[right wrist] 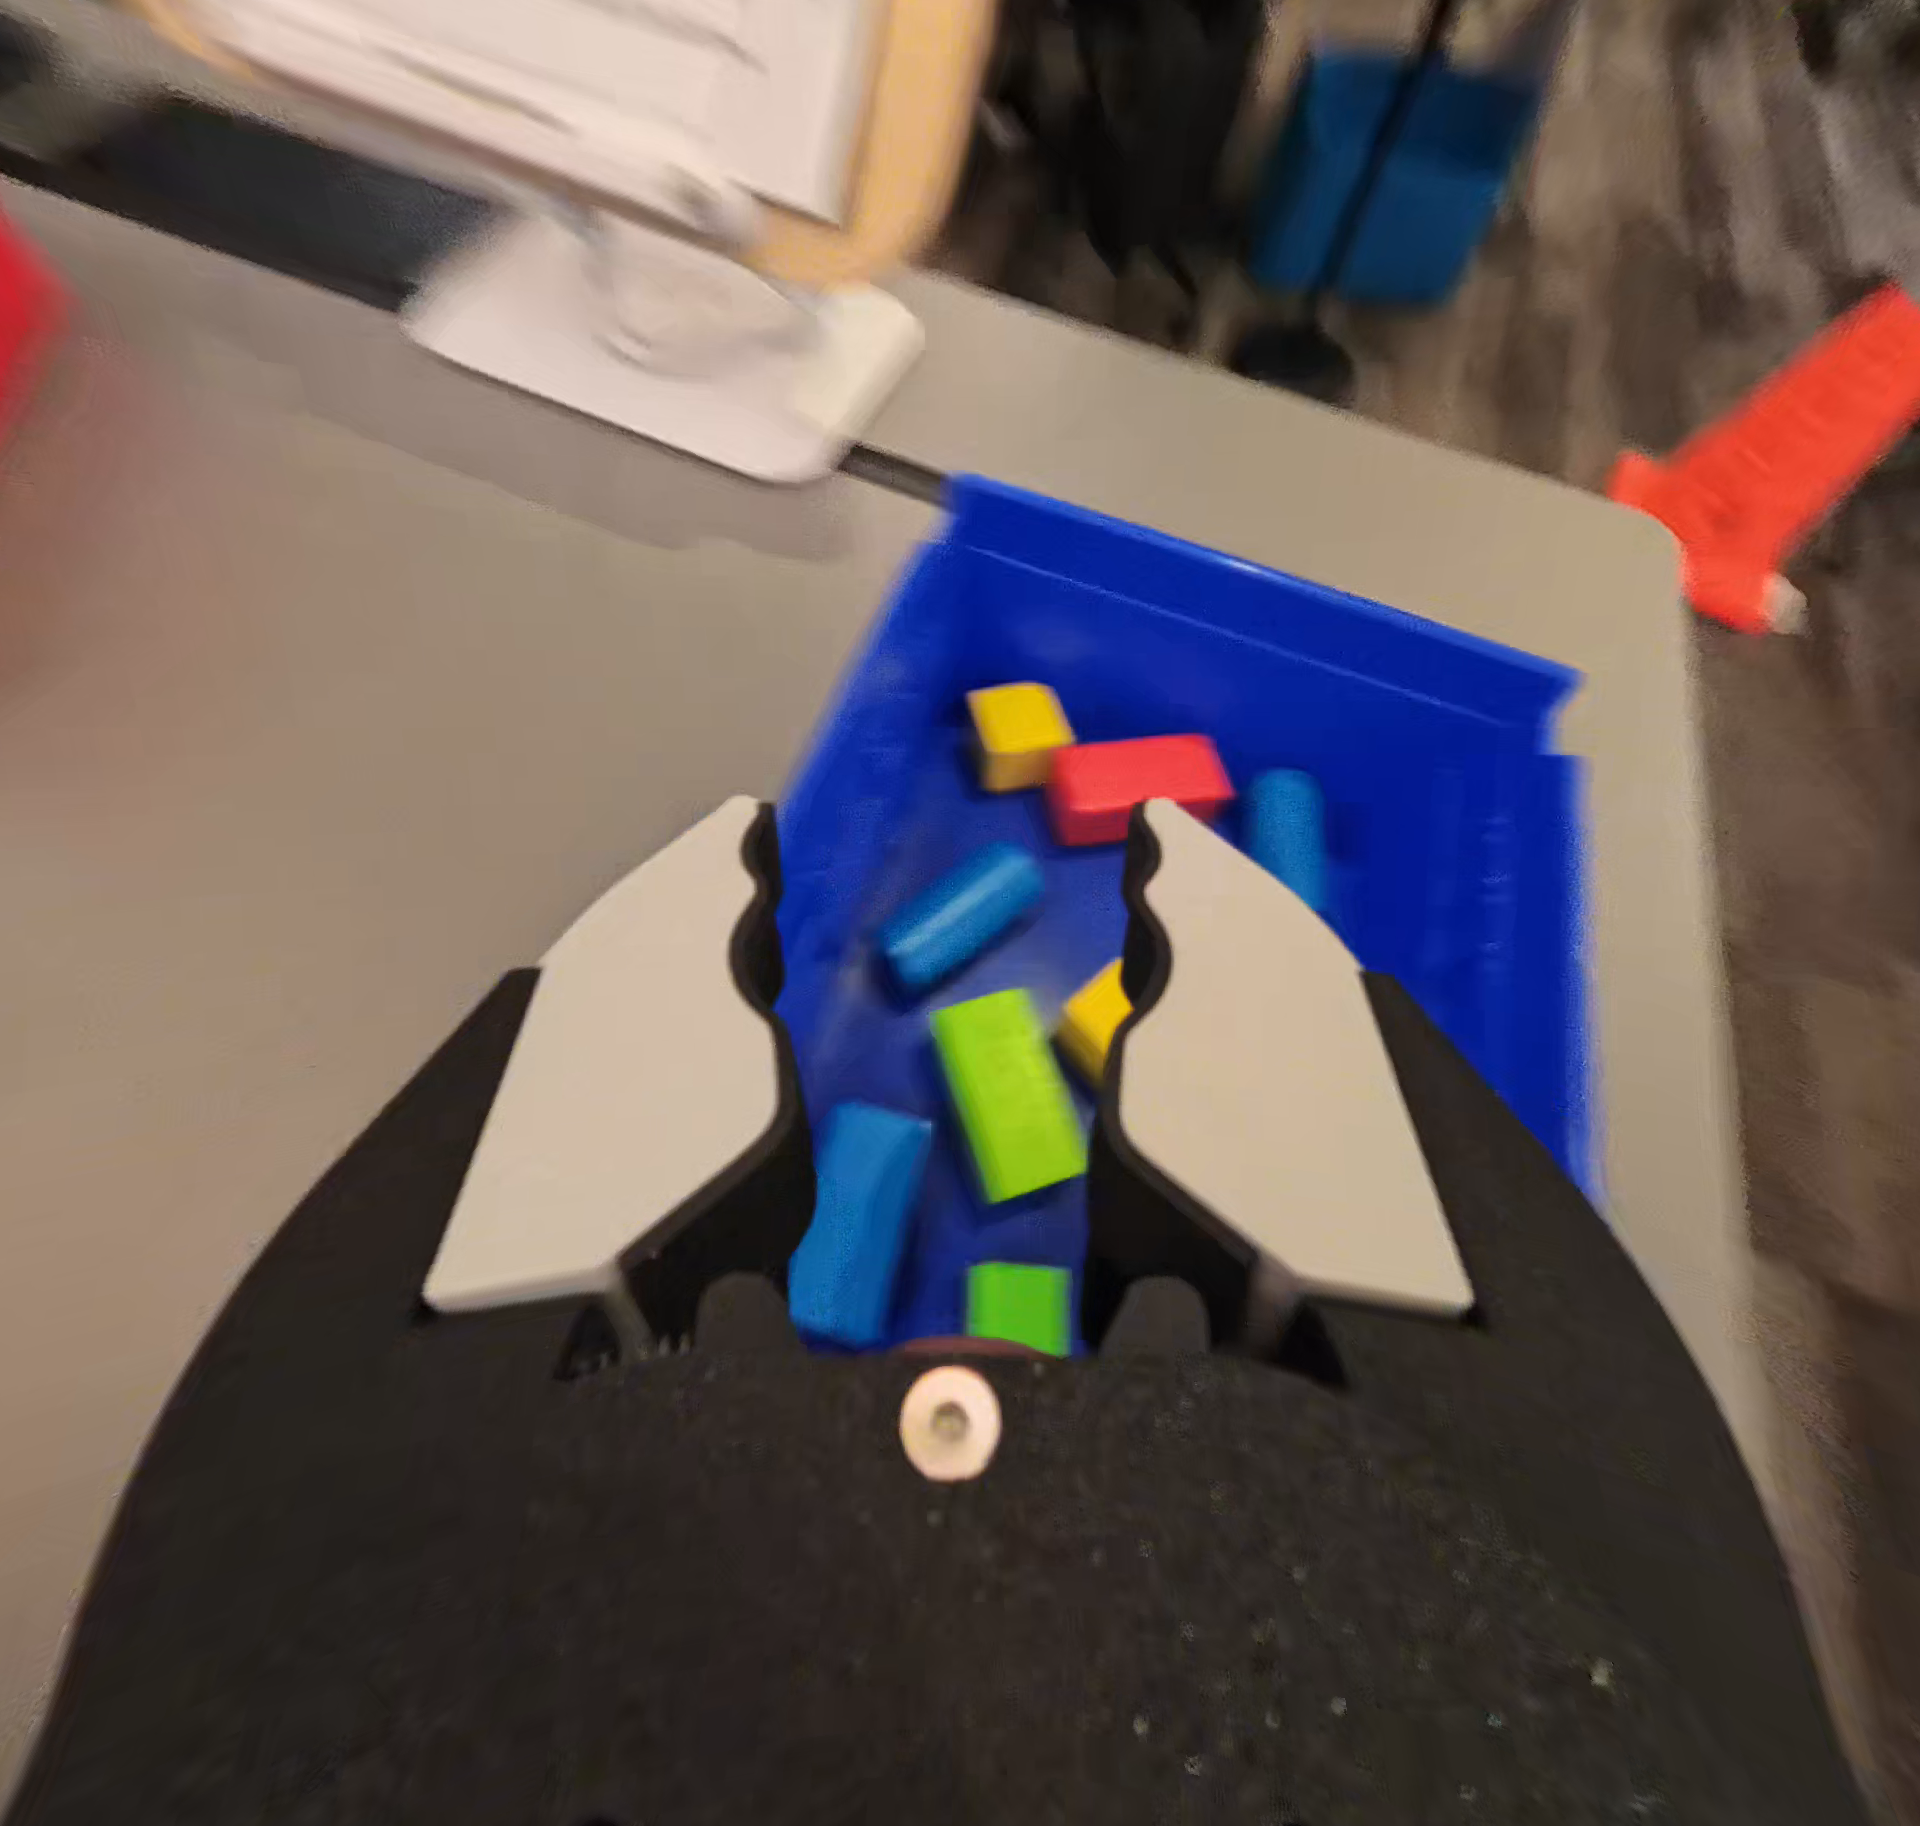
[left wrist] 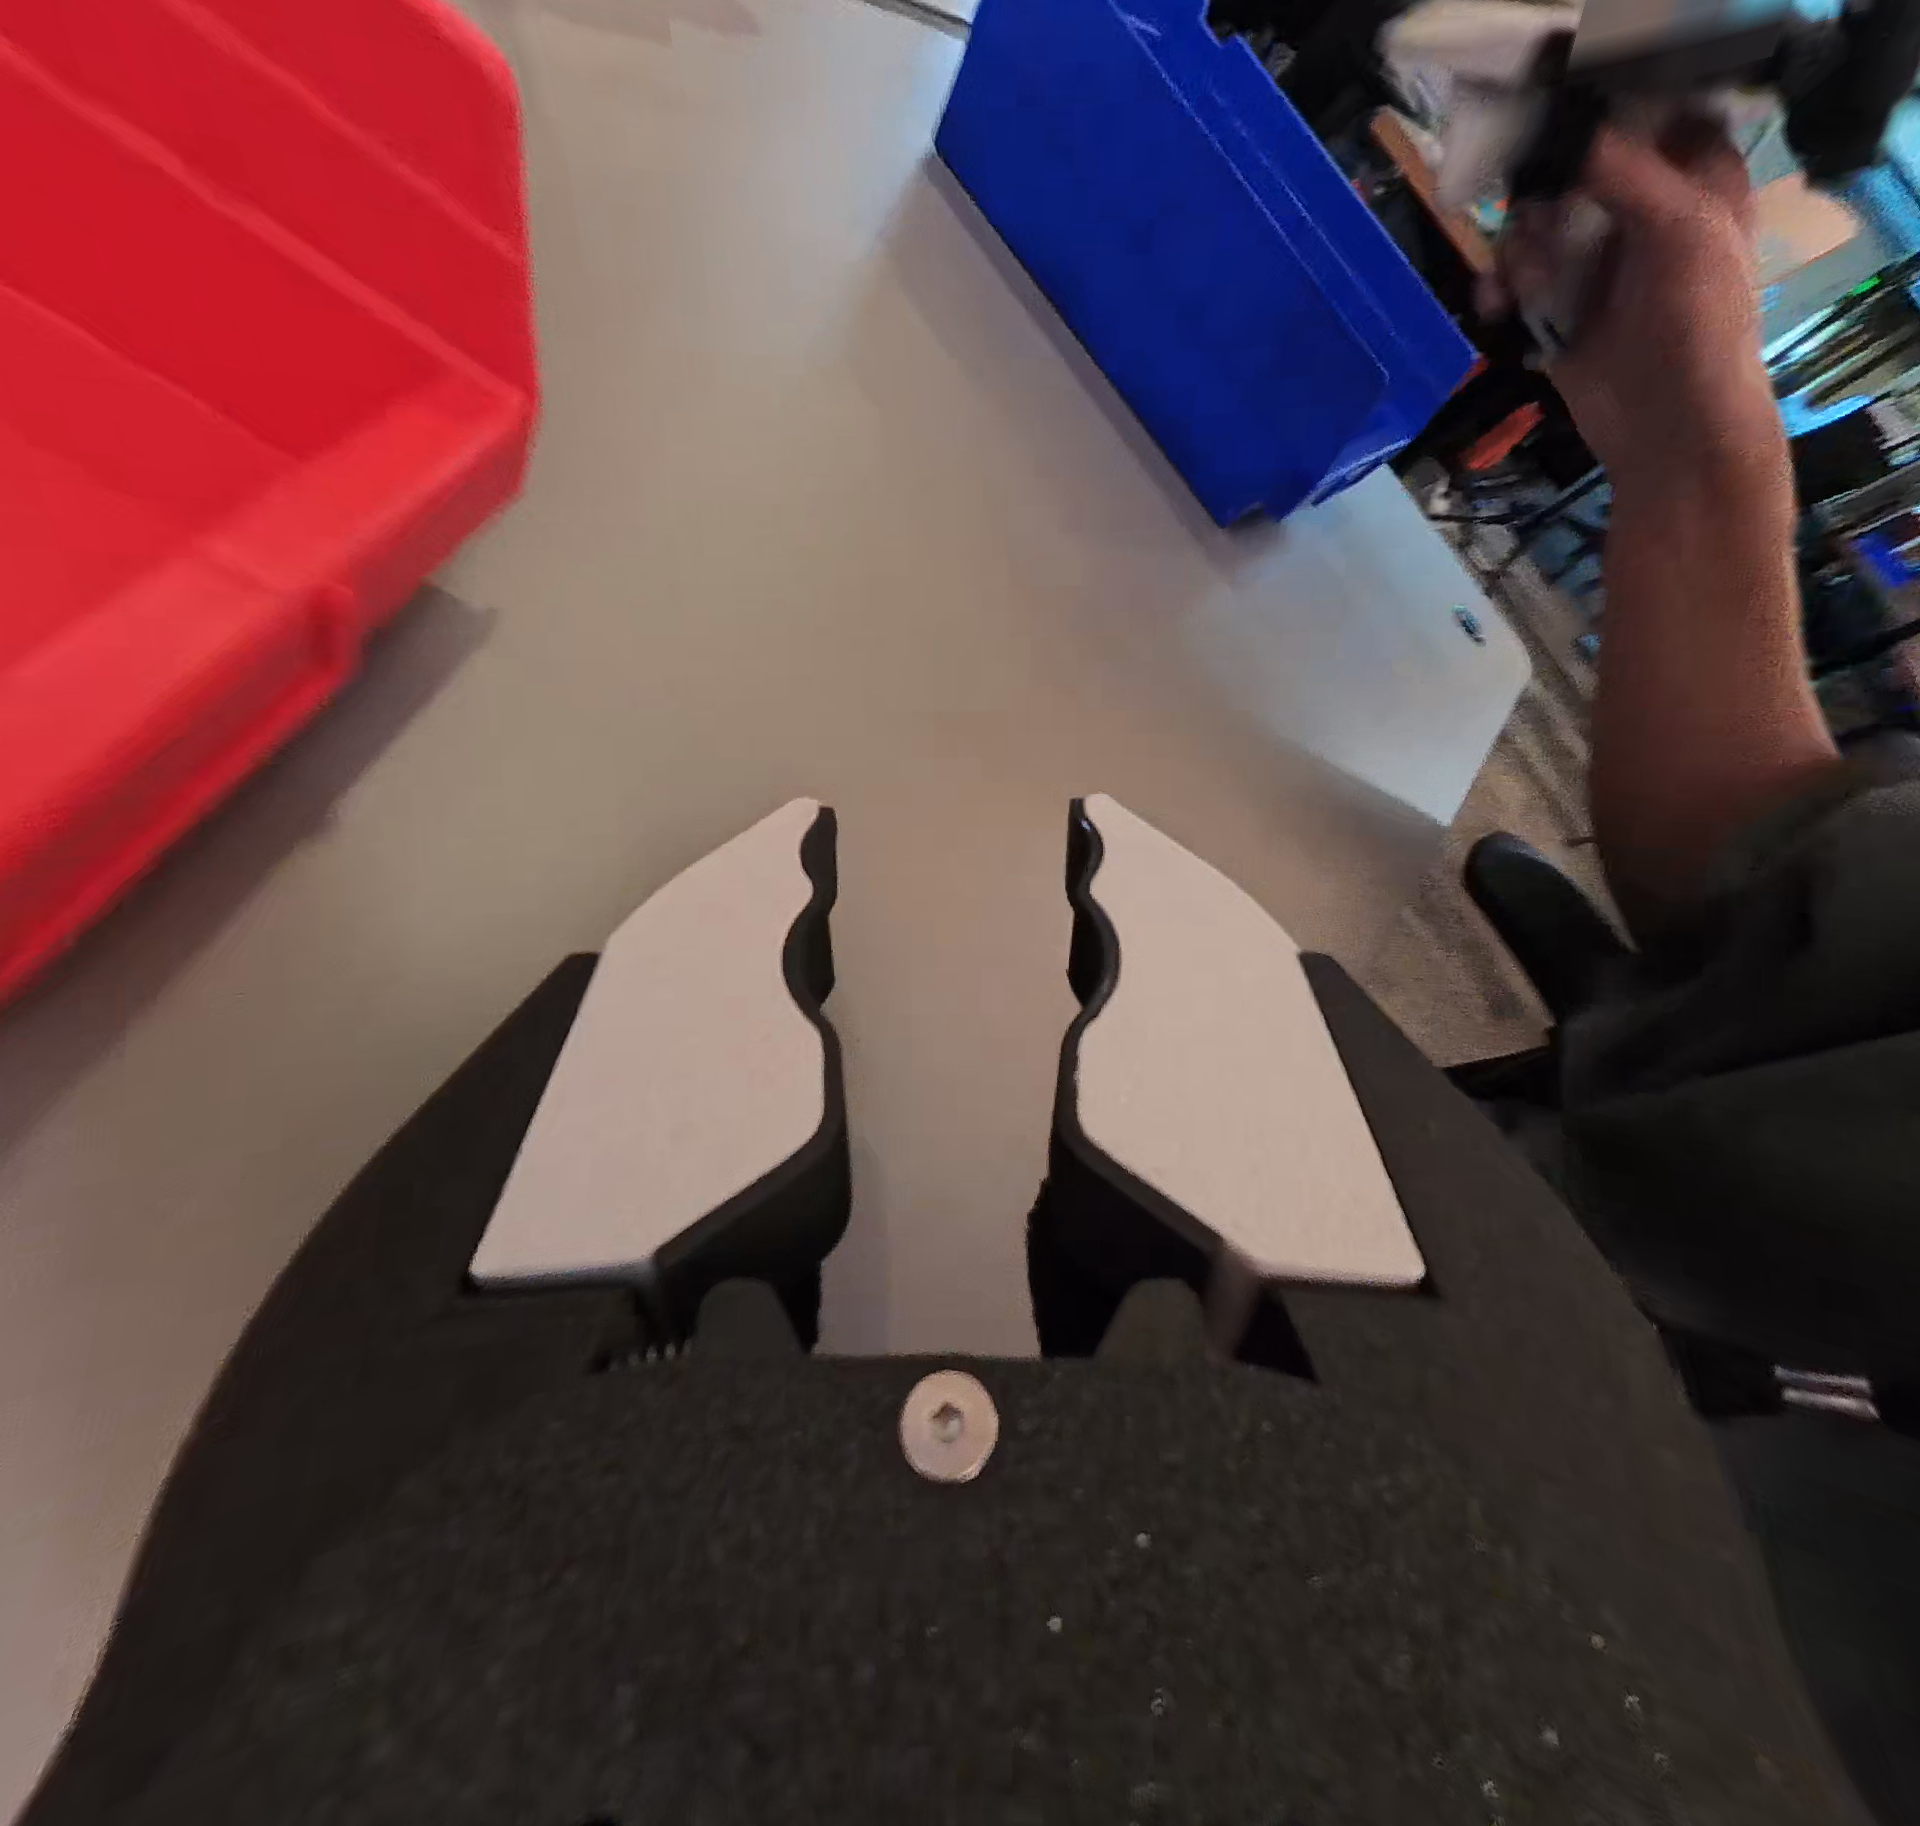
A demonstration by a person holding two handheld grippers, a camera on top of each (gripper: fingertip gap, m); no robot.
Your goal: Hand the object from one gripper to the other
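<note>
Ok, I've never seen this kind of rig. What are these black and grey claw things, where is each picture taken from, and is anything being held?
They are hand-held two-finger grippers, each with a camera looking along its fingers. The left wrist view shows the left gripper, open and empty over the grey table, between a red plastic bin and a blue plastic bin; a person's arm shows on the right. The right wrist view shows the right gripper, open and empty above the same blue bin, which holds small coloured wooden blocks. Nothing is held yet.

red bin (left wrist: 239, 342), blue bin (right wrist: 1247, 623), grey table (left wrist: 790, 488), green block (right wrist: 1008, 1101)
</note>
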